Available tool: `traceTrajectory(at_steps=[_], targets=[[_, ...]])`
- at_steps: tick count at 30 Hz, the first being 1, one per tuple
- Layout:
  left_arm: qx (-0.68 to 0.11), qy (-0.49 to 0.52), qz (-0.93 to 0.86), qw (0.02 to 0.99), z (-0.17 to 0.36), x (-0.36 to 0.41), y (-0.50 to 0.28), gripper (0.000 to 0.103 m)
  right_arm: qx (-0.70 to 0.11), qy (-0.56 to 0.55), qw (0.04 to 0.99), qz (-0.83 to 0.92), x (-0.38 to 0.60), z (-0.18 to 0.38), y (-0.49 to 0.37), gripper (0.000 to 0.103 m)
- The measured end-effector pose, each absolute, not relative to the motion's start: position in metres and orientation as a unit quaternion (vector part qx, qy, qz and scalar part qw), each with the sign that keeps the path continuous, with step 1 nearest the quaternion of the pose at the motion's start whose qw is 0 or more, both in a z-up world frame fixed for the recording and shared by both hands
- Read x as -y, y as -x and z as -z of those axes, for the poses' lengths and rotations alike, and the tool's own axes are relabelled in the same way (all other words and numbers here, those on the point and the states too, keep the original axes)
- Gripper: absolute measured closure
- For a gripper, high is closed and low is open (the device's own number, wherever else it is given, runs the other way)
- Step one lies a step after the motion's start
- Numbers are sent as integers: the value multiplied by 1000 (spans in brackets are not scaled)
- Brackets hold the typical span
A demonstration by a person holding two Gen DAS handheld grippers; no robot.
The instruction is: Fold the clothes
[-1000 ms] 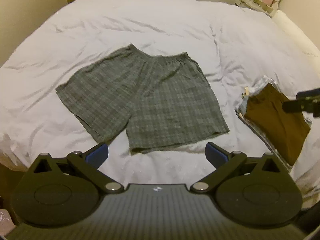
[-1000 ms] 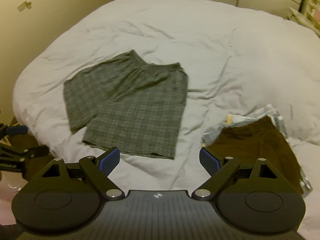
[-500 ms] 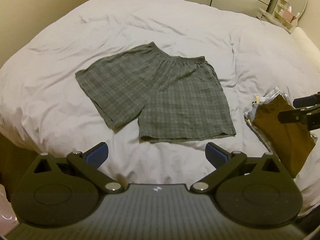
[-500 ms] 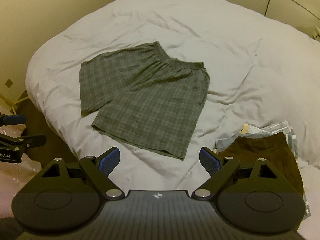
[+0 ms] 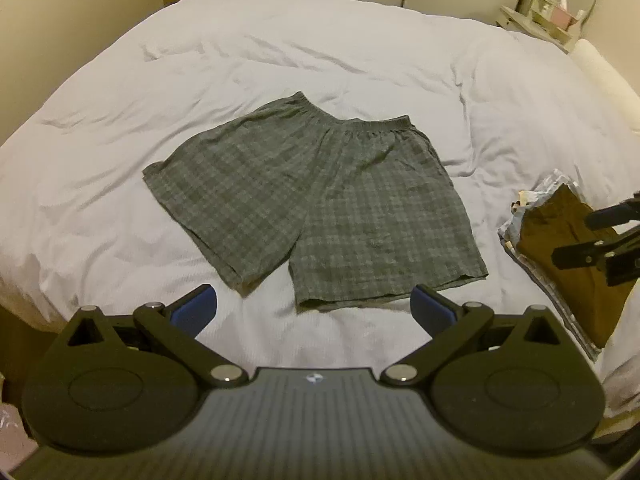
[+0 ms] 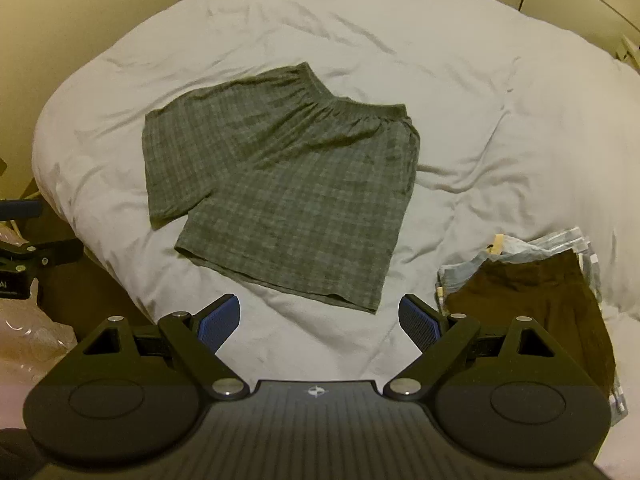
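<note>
**Both grippers poised over shorts laid flat, fold not yet begun**

A bed (image 5: 120,184) covered in a rumpled pale duvet fills both wrist views. Straight ahead of both sets of jaws lies a pair of grey-green plaid shorts (image 5: 320,204), spread flat and unfolded, with the elastic waistband at the far edge and the two leg hems nearest the jaws. The left leg angles away from the right one, leaving a notch between them.

Beyond the right-hand finger of the right gripper (image 6: 320,324) sits a small stack of folded clothes (image 6: 532,300), a dark brown garment on top, well apart from the shorts.

The left gripper (image 5: 314,314) hangs above the near edge of the bed, jaws spread wide and holding nothing. The right gripper is the same: jaws apart, empty, touching no fabric.

The step in hand appears to be the approach before a first fold. The next move likely calls for lowering each set of jaws onto one side of the shorts, perhaps a hem and the waistband, pinching one edge and carrying it across so the two legs stack.
</note>
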State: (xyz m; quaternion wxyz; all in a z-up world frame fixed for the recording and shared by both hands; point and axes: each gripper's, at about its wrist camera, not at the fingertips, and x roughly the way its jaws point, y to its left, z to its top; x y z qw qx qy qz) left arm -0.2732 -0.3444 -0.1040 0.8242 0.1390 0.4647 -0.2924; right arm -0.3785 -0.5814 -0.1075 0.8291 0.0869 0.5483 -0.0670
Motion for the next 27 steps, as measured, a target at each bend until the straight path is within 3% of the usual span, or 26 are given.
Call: traceTrajectory(at_steps=[14,22,27], targets=[[-471,-171,322,803,130,345,252,2,-567,-59,817,84,574,119,353,15],[-465,-177,381,779,161,433,286,2,-576,-1,811,103,645,127,365,15],[-436,-205,392,784,195,514,327,8,-567,44,819,74,697,142,362,16]])
